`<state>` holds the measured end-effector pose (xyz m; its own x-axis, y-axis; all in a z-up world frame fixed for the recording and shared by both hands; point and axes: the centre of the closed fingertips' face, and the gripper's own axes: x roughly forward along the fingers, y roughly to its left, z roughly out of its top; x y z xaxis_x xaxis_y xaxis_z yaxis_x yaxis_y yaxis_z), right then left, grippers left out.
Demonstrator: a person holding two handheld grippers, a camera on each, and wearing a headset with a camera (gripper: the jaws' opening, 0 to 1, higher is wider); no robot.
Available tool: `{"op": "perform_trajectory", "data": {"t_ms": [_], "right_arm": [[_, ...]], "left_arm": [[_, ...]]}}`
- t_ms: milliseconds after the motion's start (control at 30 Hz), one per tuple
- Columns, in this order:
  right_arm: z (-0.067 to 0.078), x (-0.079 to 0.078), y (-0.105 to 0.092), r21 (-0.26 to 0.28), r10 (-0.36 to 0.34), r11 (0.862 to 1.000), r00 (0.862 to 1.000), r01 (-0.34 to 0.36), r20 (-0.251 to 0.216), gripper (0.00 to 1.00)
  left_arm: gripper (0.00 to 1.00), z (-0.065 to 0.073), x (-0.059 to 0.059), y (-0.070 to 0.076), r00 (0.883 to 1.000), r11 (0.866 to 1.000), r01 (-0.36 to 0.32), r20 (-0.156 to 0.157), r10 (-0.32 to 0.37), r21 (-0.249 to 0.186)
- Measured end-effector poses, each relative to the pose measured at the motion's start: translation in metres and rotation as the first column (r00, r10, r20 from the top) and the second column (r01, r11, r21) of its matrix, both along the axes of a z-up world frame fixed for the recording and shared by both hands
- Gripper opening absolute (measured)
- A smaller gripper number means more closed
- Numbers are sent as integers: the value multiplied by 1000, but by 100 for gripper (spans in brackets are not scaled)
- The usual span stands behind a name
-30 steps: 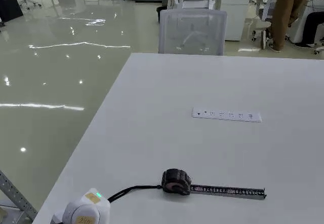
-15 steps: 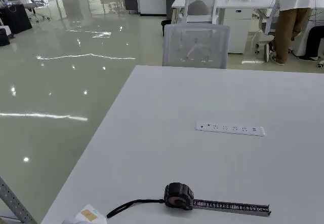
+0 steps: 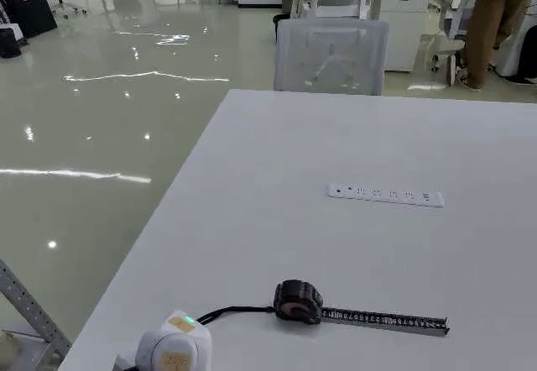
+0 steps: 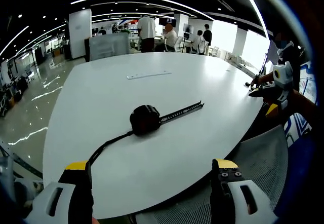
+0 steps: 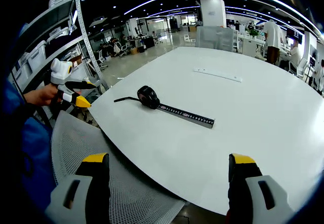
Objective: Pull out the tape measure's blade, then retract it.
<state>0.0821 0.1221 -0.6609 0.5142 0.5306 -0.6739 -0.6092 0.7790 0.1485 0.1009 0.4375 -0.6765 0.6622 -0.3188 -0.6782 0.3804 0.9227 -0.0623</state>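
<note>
Status: blade (image 3: 386,321) drawn out; retraction outstanding.
Lower centre on counter (image 3: 336,136), tape measure (image 3: 298,301) is laid untouched; left tool (image 4: 150,165) and right tool (image 5: 168,158) are held spread, empty.

Not much to report, we just see our left gripper (image 3: 172,350) has crept slightly right, closer to the tape measure (image 3: 298,302) and its strap (image 3: 231,310).

Tape measure (image 5: 148,96) (blade (image 5: 185,115) out) on table (image 5: 263,102)

White table (image 3: 252,220), power strip (image 3: 385,195) lying flat on it (sockets up), mesh chair (image 3: 331,56) behind
</note>
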Motion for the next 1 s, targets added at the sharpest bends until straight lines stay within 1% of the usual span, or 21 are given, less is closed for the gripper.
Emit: {"op": "perform_trajectory", "data": {"t_ms": [67, 167, 233, 367, 433, 567, 667, 700, 767, 833, 867, 933, 1000], "right_arm": [[-6, 2, 1, -10, 13, 1000, 1000, -13, -6, 95], [-9, 6, 3, -18, 26, 999, 1000, -26, -7, 94], [-12, 10, 3, -20, 37, 999, 999, -37, -7, 94], [-15, 18, 4, -29, 52, 998, 999, -53, -13, 93], [-17, 22, 4, -34, 56, 998, 998, -57, -14, 93], [-24, 31, 4, -37, 68, 997, 997, -69, -27, 92], [-30, 38, 5, -43, 82, 996, 996, -84, -30, 92], [-33, 40, 5, -49, 95, 994, 995, -97, -33, 92], [-36, 44, 6, -57, 108, 992, 994, -110, -32, 92], [-41, 47, 7, -66, 131, 989, 991, -133, -39, 91], [-43, 50, 7, -76, 142, 987, 989, -144, -37, 91], [-47, 52, 8, -75, 152, 985, 987, -156, -47, 90], [-52, 56, 10, -80, 169, 982, 984, -173, -51, 90]], "left_arm": [[91, 1, 4, -4, 1000, 1000, 0, 6, 0, -1], [91, 0, 12, -10, 1000, 1000, 0, 9, 0, -3], [93, -1, 19, -10, 1000, 1000, -16, 18, 16, 13], [93, -7, 30, -12, 999, 999, -37, 8, 37, 14], [93, -8, 34, -14, 999, 999, -46, 7, 46, 3], [93, -13, 41, -19, 999, 999, -48, -13, 48, -15], [94, -17, 46, -21, 998, 998, -53, -17, 52, -17], [94, -19, 49, -21, 998, 998, -56, -16, 56, -13], [94, -20, 53, -22, 998, 998, -64, -17, 64, -19], [94, -23, 58, -24, 997, 997, -72, -18, 72, -22], [94, -25, 61, -25, 997, 997, -77, -22, 76, -21], [94, -28, 64, -27, 996, 996, -80, -30, 80, -31], [94, -32, 69, -28, 996, 996, -89, -34, 88, -32]]}}
